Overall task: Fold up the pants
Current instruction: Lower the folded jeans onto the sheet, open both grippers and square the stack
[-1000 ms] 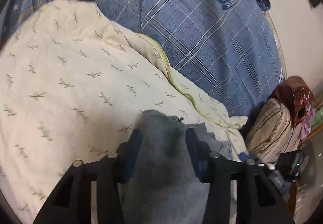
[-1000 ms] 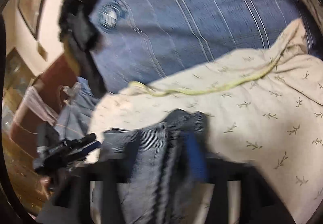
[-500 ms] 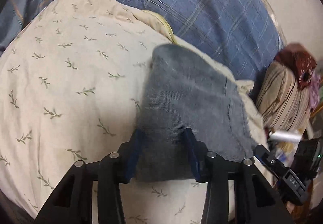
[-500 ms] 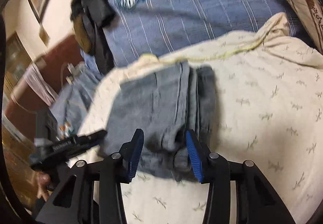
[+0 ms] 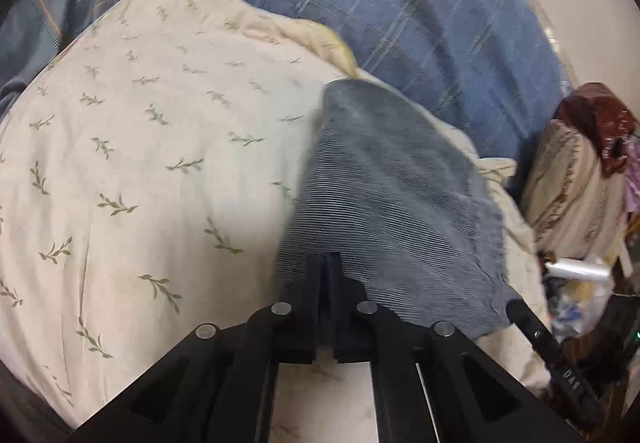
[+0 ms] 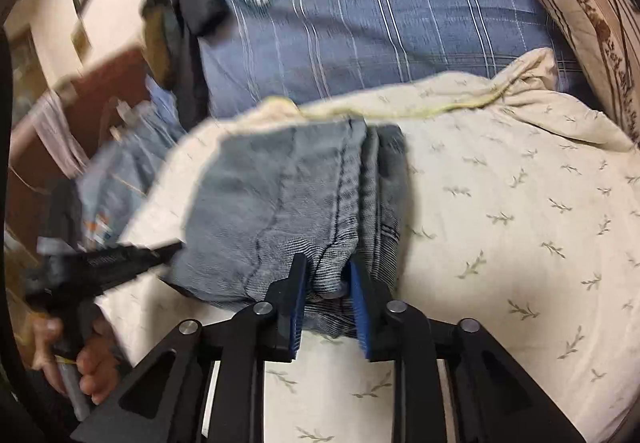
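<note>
The folded grey-blue pants (image 5: 392,195) lie flat on a cream leaf-print cloth (image 5: 160,163). My left gripper (image 5: 327,263) is shut, its black fingers together at the pants' near edge. Whether it pinches any cloth I cannot tell. In the right wrist view the pants (image 6: 288,195) show seams and a thick fold. My right gripper (image 6: 326,275) has that fold bunched between its blue pads. Its jaws are closing on it. The left gripper's black body (image 6: 120,259) and the hand (image 6: 80,363) holding it show at the pants' left side.
A blue plaid blanket (image 5: 420,23) covers the bed beyond the cream cloth (image 6: 500,223). A striped pillow (image 6: 580,23) lies at the far right. Dark clothes (image 6: 188,3) are piled at the blanket's far corner. Clutter and a bottle (image 5: 576,267) stand beside the bed.
The pants hung bunched between the fingers a second ago and now lie spread on the cream cloth. Both grippers drew back to the near edge. The left jaws came together and the right jaws narrowed.
</note>
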Demonstrator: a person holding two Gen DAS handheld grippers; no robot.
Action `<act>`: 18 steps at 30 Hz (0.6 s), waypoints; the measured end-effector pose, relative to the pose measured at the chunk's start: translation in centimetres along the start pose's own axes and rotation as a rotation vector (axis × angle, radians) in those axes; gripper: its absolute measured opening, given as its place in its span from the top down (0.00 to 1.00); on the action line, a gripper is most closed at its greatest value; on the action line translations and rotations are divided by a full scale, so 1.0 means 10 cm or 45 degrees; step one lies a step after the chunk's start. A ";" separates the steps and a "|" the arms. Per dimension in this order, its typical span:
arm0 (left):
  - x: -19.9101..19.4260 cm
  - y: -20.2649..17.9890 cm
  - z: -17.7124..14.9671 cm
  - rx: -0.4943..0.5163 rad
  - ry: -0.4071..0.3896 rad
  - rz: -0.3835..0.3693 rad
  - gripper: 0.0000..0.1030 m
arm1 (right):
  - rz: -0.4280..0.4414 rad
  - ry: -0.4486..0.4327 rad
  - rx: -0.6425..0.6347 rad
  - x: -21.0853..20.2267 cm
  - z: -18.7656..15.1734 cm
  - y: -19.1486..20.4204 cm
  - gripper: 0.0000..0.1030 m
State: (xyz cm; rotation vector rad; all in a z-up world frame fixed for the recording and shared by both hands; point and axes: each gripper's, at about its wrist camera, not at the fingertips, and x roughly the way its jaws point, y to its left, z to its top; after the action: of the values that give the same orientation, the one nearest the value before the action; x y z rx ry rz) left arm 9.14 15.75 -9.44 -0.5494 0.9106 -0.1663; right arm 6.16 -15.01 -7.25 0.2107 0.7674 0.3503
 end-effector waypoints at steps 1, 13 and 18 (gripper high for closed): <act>-0.06 -0.03 -0.01 0.023 -0.013 -0.025 0.84 | 0.054 -0.021 0.032 -0.06 0.03 -0.03 0.46; 0.08 0.17 -0.14 -0.109 0.094 -0.048 0.58 | 0.268 0.189 0.470 0.32 -0.09 -0.66 0.27; 0.16 0.19 -0.15 -0.113 0.113 0.049 0.67 | 0.184 0.257 0.378 0.36 -0.14 -0.55 0.38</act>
State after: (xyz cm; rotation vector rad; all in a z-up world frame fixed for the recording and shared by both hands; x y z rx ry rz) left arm 8.78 16.20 -12.33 -0.6097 1.0178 -0.1165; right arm 8.81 -18.57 -12.22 0.5181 1.0059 0.3975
